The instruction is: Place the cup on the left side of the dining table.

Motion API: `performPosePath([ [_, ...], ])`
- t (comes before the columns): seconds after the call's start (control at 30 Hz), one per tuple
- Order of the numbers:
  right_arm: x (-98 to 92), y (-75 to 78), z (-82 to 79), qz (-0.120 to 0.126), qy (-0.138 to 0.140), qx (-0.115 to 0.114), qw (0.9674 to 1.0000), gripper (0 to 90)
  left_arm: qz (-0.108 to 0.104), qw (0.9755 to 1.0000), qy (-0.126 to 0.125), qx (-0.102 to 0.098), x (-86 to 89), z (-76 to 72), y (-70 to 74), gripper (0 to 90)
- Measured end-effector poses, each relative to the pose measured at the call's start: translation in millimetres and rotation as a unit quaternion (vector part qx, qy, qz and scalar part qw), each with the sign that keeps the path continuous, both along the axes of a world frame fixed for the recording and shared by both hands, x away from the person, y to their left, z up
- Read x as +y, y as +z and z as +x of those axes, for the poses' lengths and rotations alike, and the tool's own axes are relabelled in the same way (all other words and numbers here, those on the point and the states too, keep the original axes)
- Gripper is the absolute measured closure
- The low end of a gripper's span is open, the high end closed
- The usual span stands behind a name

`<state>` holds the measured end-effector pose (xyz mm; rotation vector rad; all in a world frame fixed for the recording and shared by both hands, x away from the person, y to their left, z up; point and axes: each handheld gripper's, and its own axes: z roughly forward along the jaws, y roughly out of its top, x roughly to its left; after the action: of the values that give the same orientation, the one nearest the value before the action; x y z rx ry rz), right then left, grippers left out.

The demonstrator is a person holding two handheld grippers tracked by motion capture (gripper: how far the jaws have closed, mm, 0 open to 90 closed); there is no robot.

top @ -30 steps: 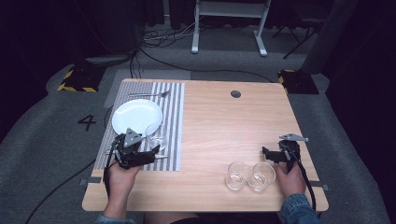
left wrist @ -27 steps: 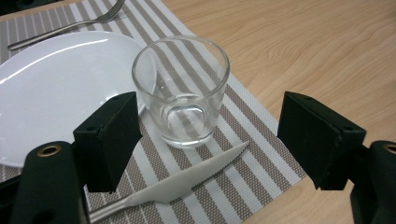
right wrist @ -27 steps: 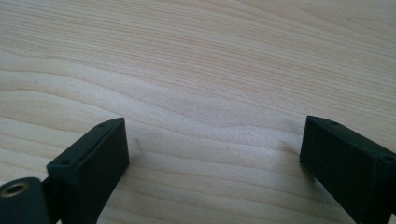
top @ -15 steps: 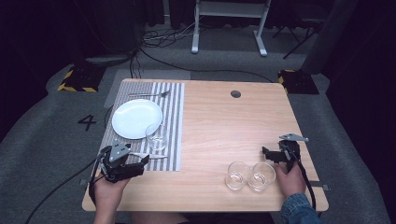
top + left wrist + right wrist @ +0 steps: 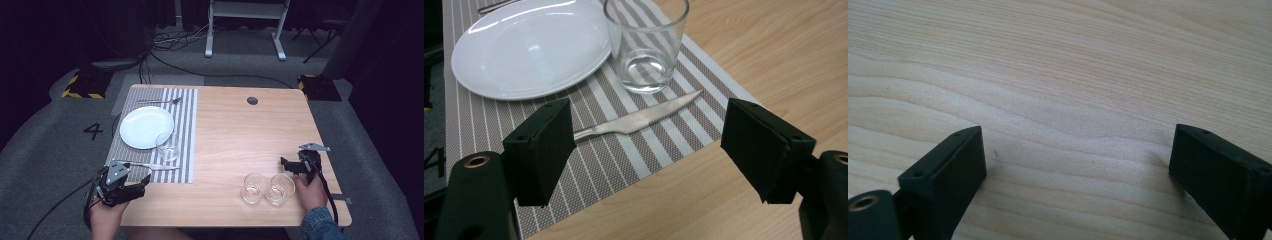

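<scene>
Glasses seem to be what the work turns on, judging by the layout: two (image 5: 254, 188) (image 5: 280, 189) stand touching each other low and right of centre in the high view, near the table's (image 5: 235, 130) front edge, and a third glass (image 5: 168, 146) stands on the striped mat (image 5: 187, 125) left of centre, just beside the plate (image 5: 145, 126). Nearest the camera, at lower left, the left gripper (image 5: 137, 186) hangs over the table's front corner with its jaws wide apart and nothing between them; in its own view the knife (image 5: 639, 119) lies on the mat between the jaws' line of sight and the third glass. At lower right the right gripper (image 5: 285, 163) rests low over bare wood, jaws spread and empty, just beyond the pair of glasses. The likeliest trouble is at that pair: because they touch, a jaw pushed between them or swung in from the side could knock one into the other, and either could tip or roll toward the near edge. On the left, a reach for the third glass could sweep the knife or drag the mat. Smooth clear glass may also slip if pinched off-centre. Farther up, a fork (image 5: 160, 101) lies at the mat's far end, out of harm's way.
</scene>
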<state>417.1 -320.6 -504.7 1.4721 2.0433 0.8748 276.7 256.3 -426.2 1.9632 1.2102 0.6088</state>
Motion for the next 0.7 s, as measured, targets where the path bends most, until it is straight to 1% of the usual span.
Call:
performPosePath([
  [0.1,-0.1,0.0,-0.2,-0.001,0.001,0.0,1.0,8.5,-0.001,1.0,0.005,0.005,2.9,-3.4,-1.6,21.6],
  [0.13,-0.1,0.1,-0.2,-0.001,0.001,0.0,1.0,8.5,0.003,0.9999,0.004,0.01,5.2,-6.0,-2.6,21.6],
  [0.2,-0.1,0.1,-0.2,-0.001,0.001,0.0,1.0,8.5,0.001,0.9999,0.007,0.012,5.3,-6.9,-3.7,21.6],
  [0.23,-0.1,0.1,-0.2,-0.001,0.001,0.0,1.0,8.5,0.005,0.9999,0.005,0.014,6.1,-7.5,-4.4,21.5],
  [0.27,-0.1,0.1,-0.2,-0.001,0.001,0.0,1.0,8.5,0.009,0.9997,0.005,0.02,6.8,-8.4,-6.5,21.5],
  [0.3,-0.1,0.1,-0.2,-0.001,0.001,0.0,1.0,8.5,0.009,0.9997,0.005,0.02,6.8,-8.4,-6.5,21.5],
  [0.37,-0.1,0.1,-0.2,-0.001,0.001,0.0,1.0,8.5,0.01,0.9994,0.006,0.033,7.4,-8.2,-9.6,21.3],
  [0.4,-0.1,0.1,-0.2,-0.001,0.001,0.0,1.0,8.5,0.013,0.999,0.007,0.043,8.3,-7.5,-11.6,21.3],
  [0.43,-0.1,0.1,-0.2,-0.001,0.001,0.0,1.0,8.5,0.011,0.9988,0.009,0.047,8.8,-6.9,-13.3,21.6],
  [0.5,-0.1,0.1,-0.2,-0.001,0.001,0.0,1.0,8.5,0.004,0.9977,0.012,0.066,11.1,-4.9,-17.6,22.1],
  [0.57,-0.1,0.1,-0.2,-0.001,0.001,0.0,1.0,8.5,0.004,0.9968,0.017,0.078,14.1,-3.1,-22.4,22.4],
  [0.6,-0.1,0.1,-0.2,-0.001,0.001,0.0,1.0,8.5,-0.002,0.9957,0.022,0.09,16.1,-1.7,-26.5,22.6],
  [0.63,-0.1,0.1,-0.2,-0.001,0.001,0.0,1.0,8.5,-0.002,0.9957,0.022,0.09,16.1,-1.7,-26.5,22.6],
  [0.67,-0.1,0.1,-0.2,-0.001,0.001,0.0,1.0,8.5,-0.002,0.9946,0.025,0.101,18.3,-0.1,-30.5,22.6],
  [0.7,-0.1,0.1,-0.2,-0.001,0.001,0.0,1.0,8.5,-0.002,0.9946,0.025,0.101,18.3,-0.1,-30.5,22.6],
])
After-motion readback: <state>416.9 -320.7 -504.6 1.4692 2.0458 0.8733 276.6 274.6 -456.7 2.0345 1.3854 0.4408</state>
